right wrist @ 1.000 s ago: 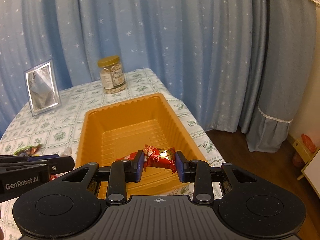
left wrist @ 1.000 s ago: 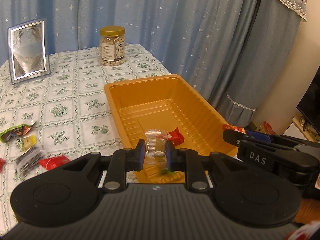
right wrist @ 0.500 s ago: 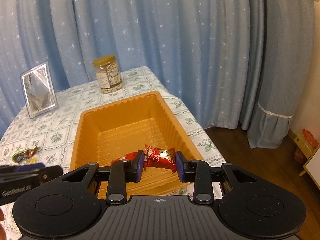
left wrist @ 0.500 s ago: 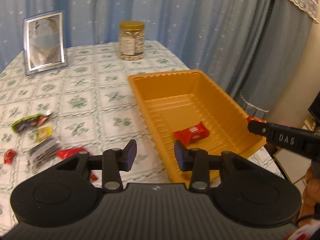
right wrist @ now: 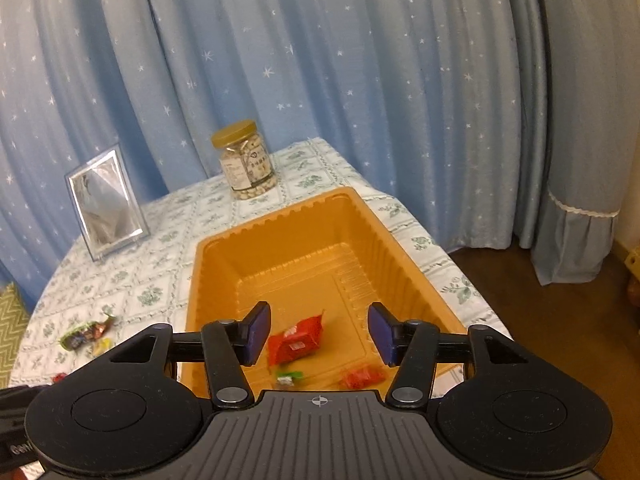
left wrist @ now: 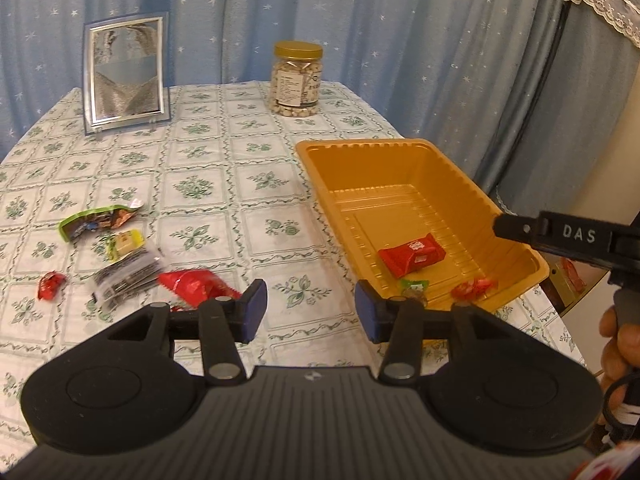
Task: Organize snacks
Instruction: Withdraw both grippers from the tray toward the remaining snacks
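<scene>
Inside, glossy red snack packet (left wrist: 412, 256), orange tray (left wrist: 472, 188)

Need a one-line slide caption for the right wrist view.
Right gripper, jaws just opened and empty, above orange tray holding three wrapped snacks; nut jar and picture frame behind.

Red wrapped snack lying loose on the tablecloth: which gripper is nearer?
Left. The left gripper hovers open beside the red snack on the tablecloth; the right gripper is open over the orange tray, farther off.
</scene>
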